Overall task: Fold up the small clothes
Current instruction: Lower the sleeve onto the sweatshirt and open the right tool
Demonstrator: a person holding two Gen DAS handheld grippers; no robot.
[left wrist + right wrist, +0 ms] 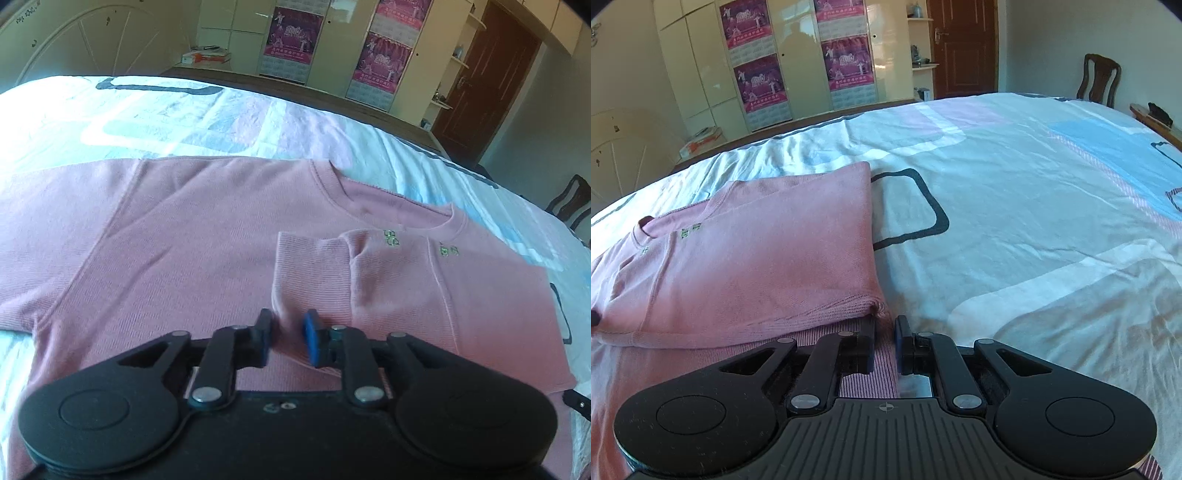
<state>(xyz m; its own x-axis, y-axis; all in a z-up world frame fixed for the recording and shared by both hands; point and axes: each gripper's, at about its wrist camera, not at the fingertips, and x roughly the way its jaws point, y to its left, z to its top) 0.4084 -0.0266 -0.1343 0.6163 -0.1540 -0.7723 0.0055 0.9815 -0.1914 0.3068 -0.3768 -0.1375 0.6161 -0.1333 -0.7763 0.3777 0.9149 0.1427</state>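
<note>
My left gripper (287,339) pinches the folded-over cuff of the pink ribbed knit sweater (192,236) — right gripper (884,345) fingers clamp its hem on the patterned bedsheet (1015,206).

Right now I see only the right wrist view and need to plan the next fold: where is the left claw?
Observer: The left claw sits at the near end of the folded-in sleeve, with a ridge of the sweater between its fingers.
Operator: Is the other sleeve folded in too?
Observer: No. The other sleeve lies spread out flat on the bedsheet.
</note>
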